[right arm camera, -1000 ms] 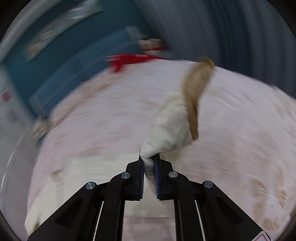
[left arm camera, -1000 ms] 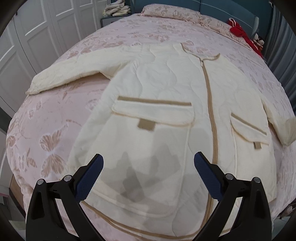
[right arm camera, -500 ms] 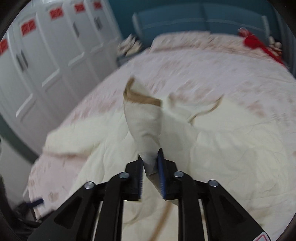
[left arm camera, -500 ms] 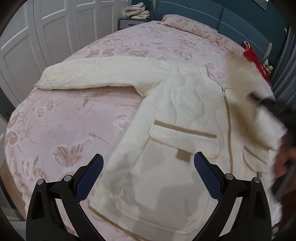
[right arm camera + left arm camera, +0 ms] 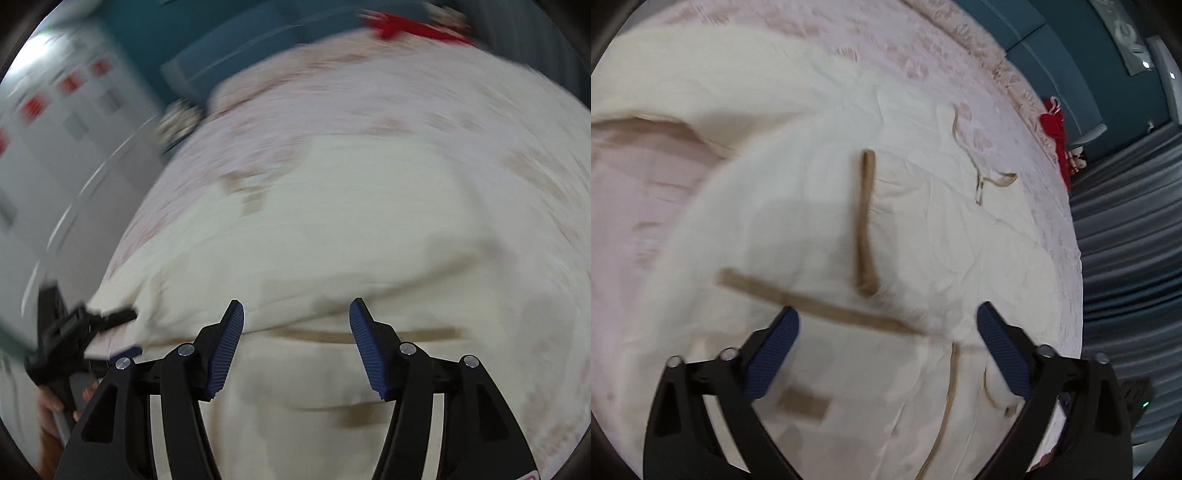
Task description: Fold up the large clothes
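Observation:
A large cream quilted jacket [image 5: 798, 206] with tan trim lies spread on the pink bed. One sleeve lies folded across its chest, its tan cuff [image 5: 866, 221] pointing toward me. My left gripper [image 5: 886, 332] is open and empty just above the pocket flap trim [image 5: 812, 302]. My right gripper [image 5: 295, 332] is open and empty above the jacket [image 5: 351, 229], over a tan pocket trim [image 5: 332, 336]. The left gripper [image 5: 70, 339] shows at the lower left of the blurred right wrist view.
The pink floral bedspread [image 5: 631, 177] surrounds the jacket. A red item [image 5: 1054, 129] lies near the teal headboard [image 5: 1052, 48]. Grey curtains [image 5: 1126, 240] hang on the right. White wardrobe doors [image 5: 55, 129] stand to the left.
My right gripper has let go of the sleeve, which now lies folded across the jacket front, and its jaws have opened. My left gripper has moved in closer over the jacket.

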Available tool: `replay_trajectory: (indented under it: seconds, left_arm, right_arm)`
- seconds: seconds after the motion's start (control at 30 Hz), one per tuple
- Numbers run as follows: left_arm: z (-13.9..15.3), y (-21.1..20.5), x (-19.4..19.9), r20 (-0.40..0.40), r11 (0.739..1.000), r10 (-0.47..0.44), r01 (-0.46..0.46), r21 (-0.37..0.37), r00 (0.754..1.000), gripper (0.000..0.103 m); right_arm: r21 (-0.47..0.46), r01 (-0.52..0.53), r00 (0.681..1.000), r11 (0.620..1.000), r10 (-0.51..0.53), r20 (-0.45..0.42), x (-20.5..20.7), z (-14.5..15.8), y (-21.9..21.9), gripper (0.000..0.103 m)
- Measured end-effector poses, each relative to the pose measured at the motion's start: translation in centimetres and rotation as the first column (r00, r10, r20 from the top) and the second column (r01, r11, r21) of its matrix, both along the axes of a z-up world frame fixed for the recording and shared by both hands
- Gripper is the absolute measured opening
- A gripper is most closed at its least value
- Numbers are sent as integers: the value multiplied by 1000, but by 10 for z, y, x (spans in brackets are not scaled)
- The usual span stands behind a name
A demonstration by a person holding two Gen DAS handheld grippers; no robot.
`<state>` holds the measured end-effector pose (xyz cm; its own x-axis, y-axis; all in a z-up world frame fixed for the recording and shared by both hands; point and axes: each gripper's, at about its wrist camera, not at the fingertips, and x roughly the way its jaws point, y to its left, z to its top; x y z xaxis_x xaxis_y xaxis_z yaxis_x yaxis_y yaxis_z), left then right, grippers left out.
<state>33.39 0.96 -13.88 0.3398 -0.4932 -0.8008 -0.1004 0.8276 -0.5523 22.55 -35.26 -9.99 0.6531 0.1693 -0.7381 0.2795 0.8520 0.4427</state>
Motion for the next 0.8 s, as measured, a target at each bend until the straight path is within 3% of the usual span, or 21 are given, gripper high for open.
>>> replay_trajectory:
  seconds: [0.07, 0.13, 0.17, 0.23, 0.27, 0.33, 0.37, 0.43, 0.53, 0.6, 0.73, 0.8]
  left_arm:
    - [-8, -15, 10, -20, 1000, -23, 23, -16, 1000, 62]
    - [-10, -23, 16, -30, 999, -35, 35, -7, 999, 52]
    - [-9, -27, 19, -23, 999, -36, 37, 16, 999, 40]
    - [-3, -30, 25, 3, 996, -60, 60, 64, 998, 14]
    - [4, -33, 29, 31, 993, -81, 78, 92, 996, 9]
    - [19, -29, 35, 86, 988, -102, 91, 123, 991, 6]
    - [35, -30, 39, 141, 982, -119, 96, 162, 983, 6]
    - [59, -27, 44, 227, 976, -136, 91, 198, 964, 5]
    - [87, -25, 45, 338, 959, -149, 54, 277, 929, 5]
    - [76, -23, 48, 326, 939, -164, 47, 340, 931, 5]
    - [-2, -32, 50, 157, 882, -197, 105, 460, 968, 6]
    - [-21, -35, 42, 157, 859, -218, 113, 500, 963, 6]
  right_arm:
    - [74, 98, 995, 992, -98, -4, -4, -10, -37, 58]
    - [134, 164, 986, 977, -163, -22, -1, -24, -65, 57]
    - [159, 186, 982, 970, -183, -36, 3, -31, -74, 57]
    - [228, 218, 976, 949, -210, -60, 13, -47, -89, 47]
    - [260, 228, 974, 938, -218, -68, 19, -53, -94, 44]
    - [290, 235, 972, 928, -225, -66, 31, -58, -100, 19]
    - [299, 225, 974, 927, -218, -57, 37, -56, -101, 13]
    - [292, 200, 977, 935, -212, 10, 43, -38, -96, 10]
    - [159, 118, 975, 980, -145, 169, 39, 8, -68, 10]
    - [78, 86, 983, 993, -98, 153, 45, 2, -56, 10]
    - [25, 83, 994, 996, -81, -78, 62, -68, -50, 11]
    - [12, 82, 993, 997, -81, -85, 57, -80, -48, 11]
